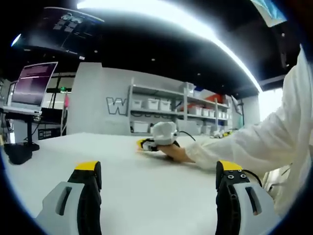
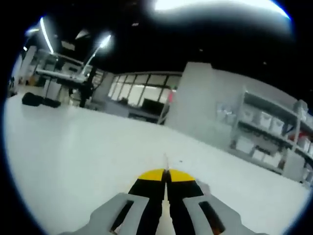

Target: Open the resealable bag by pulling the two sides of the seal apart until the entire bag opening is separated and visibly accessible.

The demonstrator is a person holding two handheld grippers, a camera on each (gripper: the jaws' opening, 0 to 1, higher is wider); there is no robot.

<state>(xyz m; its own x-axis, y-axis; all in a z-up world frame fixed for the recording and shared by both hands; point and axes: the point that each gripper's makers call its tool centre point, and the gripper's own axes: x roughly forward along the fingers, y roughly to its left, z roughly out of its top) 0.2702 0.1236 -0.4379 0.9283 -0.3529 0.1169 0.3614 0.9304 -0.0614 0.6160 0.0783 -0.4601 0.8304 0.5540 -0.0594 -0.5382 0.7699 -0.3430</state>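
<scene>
Left tongs [image 1: 159, 178] gaped wide, empty, above white table [image 1: 122, 186]. Right tongs [image 2: 166, 177] pressed together on thin pale edge, likely clear resealable bag's seal [image 2: 165, 159]; bag itself barely discernible. Judged step: first side pinched. Next: left tongs must catch opposite side.

The left tongs [image 1: 158, 182] stand wide apart, nothing between the two yellow-tipped jaws, above a white bench [image 1: 122, 166]. Farther along the bench the right tongs [image 1: 151, 144] lie low on the surface, held in a person's hand [image 1: 173, 152] whose white sleeve [image 1: 254, 142] reaches in from the right; whether these tongs grip anything cannot be told. A dark stand [image 1: 19, 152] sits at the bench's left edge, with a monitor [image 1: 33, 84] above it. Behind stand a grey wall with a large letter W [image 1: 116, 105] and shelves [image 1: 161, 110] holding white bins.
</scene>
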